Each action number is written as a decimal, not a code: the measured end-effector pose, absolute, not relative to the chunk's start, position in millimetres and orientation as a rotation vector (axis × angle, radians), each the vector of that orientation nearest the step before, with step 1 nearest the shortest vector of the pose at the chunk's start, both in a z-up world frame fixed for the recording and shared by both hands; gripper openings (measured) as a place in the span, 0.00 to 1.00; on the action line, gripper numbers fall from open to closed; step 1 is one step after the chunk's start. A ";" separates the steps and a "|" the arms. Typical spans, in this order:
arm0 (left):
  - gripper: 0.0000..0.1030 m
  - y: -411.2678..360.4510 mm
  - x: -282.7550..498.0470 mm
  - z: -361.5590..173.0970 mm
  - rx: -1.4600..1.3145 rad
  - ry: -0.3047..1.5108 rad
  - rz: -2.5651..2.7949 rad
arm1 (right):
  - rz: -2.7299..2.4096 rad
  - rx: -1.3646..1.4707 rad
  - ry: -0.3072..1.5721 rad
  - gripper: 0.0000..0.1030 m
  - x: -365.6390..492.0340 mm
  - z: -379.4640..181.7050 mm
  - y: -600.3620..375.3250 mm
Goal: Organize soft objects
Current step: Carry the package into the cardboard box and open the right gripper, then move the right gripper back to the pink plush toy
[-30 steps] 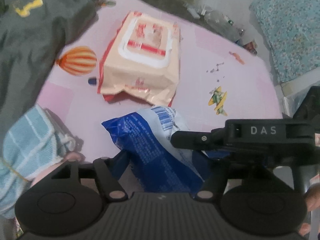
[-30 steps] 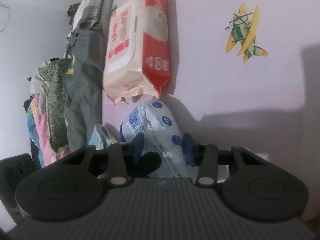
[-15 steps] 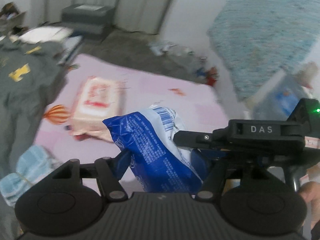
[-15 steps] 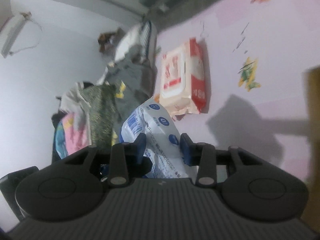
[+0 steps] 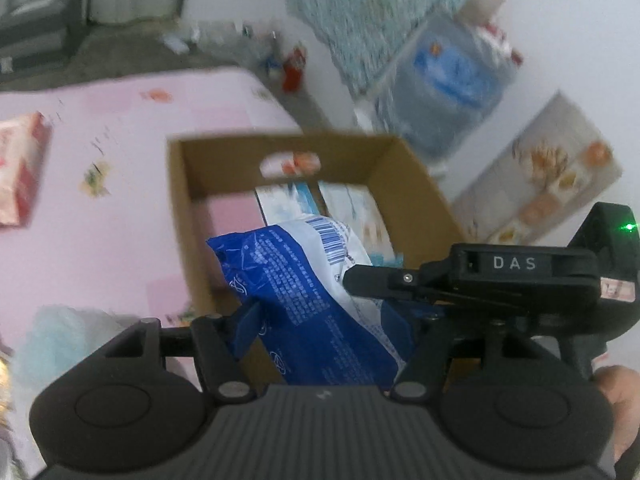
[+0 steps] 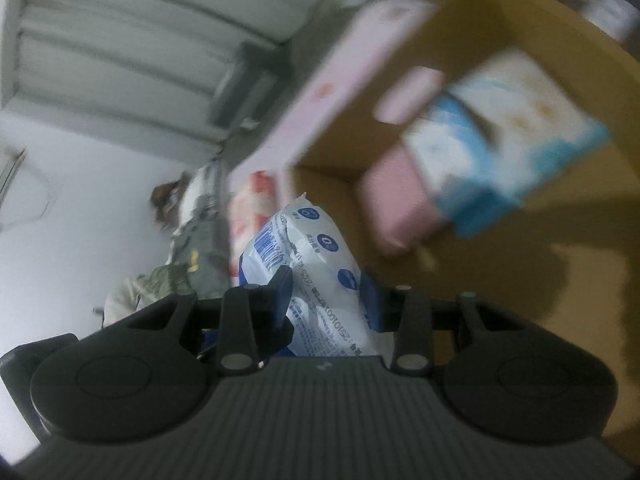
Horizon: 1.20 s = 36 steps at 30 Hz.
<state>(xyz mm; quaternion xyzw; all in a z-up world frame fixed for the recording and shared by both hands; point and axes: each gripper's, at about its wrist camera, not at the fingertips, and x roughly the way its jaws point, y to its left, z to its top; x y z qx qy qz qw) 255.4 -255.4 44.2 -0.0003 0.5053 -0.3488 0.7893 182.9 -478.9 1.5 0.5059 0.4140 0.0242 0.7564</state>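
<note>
Both hand-held grippers are clamped on the same pack [image 5: 308,300]: left hand-held gripper [image 5: 328,316] has its pads on the blue end, right hand-held gripper [image 6: 326,290] pinches the white end between its blue pads, and its finger [image 5: 380,280] shows pressing the pack from the right in my left view. Pack hangs in the air over the near edge of the box [image 5: 408,168], not in it yet. My worries from here: it's a soft, slick film pack held by two separate grips, so if my hands drift apart or twist against each other, the film can stretch, slip out of one pair of pads, and swing off the other. Releasing one side early would probably drop it against the near wall of the box or outside onto the pink bed [image 5: 100,240]. The box already has a light blue tissue box [image 6: 504,136] and something pink [image 6: 400,200] inside; free floor space looks limited, so the pack could land on top, tilted, or hang on the rim. A low approach risks a finger clipping the cardboard wall and shoving the box. Both views are motion-blurred, so I can't judge clearance to the rim well. The red pack [image 5: 20,168] is well off to the left, no conflict.
</note>
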 end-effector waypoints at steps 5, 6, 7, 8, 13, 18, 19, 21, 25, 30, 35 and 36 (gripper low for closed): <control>0.64 -271.0 263.5 13.3 0.038 1.139 -0.743 | -0.001 1.193 0.966 0.36 177.1 -51.7 -491.9; 0.64 -270.3 265.3 11.6 0.041 1.142 -0.738 | 0.005 1.205 0.977 0.36 178.8 -59.4 -490.1; 0.64 -270.0 264.2 11.7 0.042 1.141 -0.733 | -0.006 1.197 0.999 0.36 182.1 -67.3 -489.5; 0.64 -266.8 263.4 13.1 0.041 1.133 -0.739 | -0.018 1.189 1.016 0.36 184.8 -73.9 -488.8; 0.69 -240.0 249.8 37.2 0.041 1.050 -0.780 | -0.047 1.122 1.037 0.36 185.4 -74.9 -488.2; 0.72 -198.0 237.5 58.4 -0.004 0.963 -0.780 | -0.076 0.996 1.046 0.39 183.7 -58.8 -488.1; 0.72 -187.1 234.3 59.1 -0.014 0.952 -0.774 | -0.085 0.983 1.061 0.39 184.6 -60.9 -487.5; 0.73 -166.4 228.3 59.4 -0.025 0.934 -0.743 | -0.098 0.968 1.101 0.39 188.0 -69.1 -485.8; 0.73 -127.7 216.1 53.3 -0.035 0.906 -0.691 | -0.094 0.921 1.150 0.40 195.4 -83.0 -467.0; 0.74 -86.1 201.8 39.4 -0.067 0.889 -0.615 | -0.070 0.883 1.126 0.37 204.0 -80.4 -447.7; 0.74 -61.0 191.7 28.3 -0.121 0.901 -0.583 | -0.071 0.852 1.102 0.36 211.5 -78.4 -437.2; 0.74 -57.9 190.8 27.1 -0.128 0.902 -0.577 | -0.070 0.851 1.100 0.36 210.6 -78.0 -436.8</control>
